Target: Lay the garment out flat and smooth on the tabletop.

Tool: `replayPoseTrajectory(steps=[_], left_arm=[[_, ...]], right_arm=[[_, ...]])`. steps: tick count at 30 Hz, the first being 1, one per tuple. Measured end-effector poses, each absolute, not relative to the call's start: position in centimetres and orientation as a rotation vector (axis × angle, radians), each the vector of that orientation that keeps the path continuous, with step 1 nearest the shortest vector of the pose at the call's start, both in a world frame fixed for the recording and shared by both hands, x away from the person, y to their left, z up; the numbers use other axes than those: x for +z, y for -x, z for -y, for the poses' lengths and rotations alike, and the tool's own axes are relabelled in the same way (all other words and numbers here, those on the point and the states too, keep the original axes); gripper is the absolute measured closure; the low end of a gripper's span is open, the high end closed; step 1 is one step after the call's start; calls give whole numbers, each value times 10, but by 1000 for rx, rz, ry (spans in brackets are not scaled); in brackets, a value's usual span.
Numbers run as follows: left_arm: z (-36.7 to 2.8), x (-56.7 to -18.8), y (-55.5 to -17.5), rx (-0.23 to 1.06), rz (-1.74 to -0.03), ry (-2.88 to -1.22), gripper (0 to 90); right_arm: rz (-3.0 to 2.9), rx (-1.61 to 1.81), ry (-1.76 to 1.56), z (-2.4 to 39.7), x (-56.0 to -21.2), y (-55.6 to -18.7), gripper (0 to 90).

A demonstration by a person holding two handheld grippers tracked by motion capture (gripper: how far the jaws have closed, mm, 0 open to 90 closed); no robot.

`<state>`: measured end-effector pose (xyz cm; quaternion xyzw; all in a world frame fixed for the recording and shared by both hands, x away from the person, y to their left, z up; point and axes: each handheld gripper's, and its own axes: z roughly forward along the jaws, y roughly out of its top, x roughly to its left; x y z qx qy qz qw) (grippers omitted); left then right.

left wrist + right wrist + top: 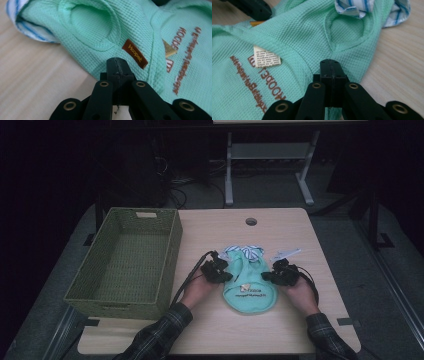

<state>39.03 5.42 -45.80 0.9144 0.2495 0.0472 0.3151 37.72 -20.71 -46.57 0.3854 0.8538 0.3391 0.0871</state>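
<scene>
**High view: both grippers pinch the edges of a mint pet shirt**

High view, from the left: a woven green basket (127, 262) sits at the table's (300, 320) nine o'clock side, its far corner just beside the work area. The left hand (199, 290) comes in from six o'clock, plaid sleeve (160, 332) angled inward, holding the left gripper (218, 270) against the left edge of the mint-green pet shirt (248, 282) at table centre. The right hand (300, 292) mirrors it, the right gripper (280, 274) at the shirt's right edge. A striped collar (243, 251) shows at the shirt's twelve o'clock end.

In the left gripper view the jaws are pressed together on the fabric edge beside a brown Hoopet tag (135, 53). In the right gripper view the jaws are likewise clamped tight on the fabric, a white care label (266, 56) lying at ten o'clock from them.
</scene>
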Motion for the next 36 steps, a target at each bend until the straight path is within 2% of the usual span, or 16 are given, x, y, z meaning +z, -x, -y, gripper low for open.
replayPoseTrajectory(steps=[16, 22, 29, 36], left_arm=[[-60, -455, -329, 51, -588, -2447, 896], [-62, -456, -311, -24, -591, -2431, 896], [-73, -441, -320, 23, -614, -2370, 885], [-90, -423, -344, 112, -683, -2304, 764]], right_arm=[[-2592, 1024, -1067, 200, -466, -349, 898], [-2608, 1037, -1044, 200, -466, -339, 898], [-2611, 1041, -1051, 201, -466, -338, 898], [-2611, 1043, -1050, 201, -466, -338, 898]])
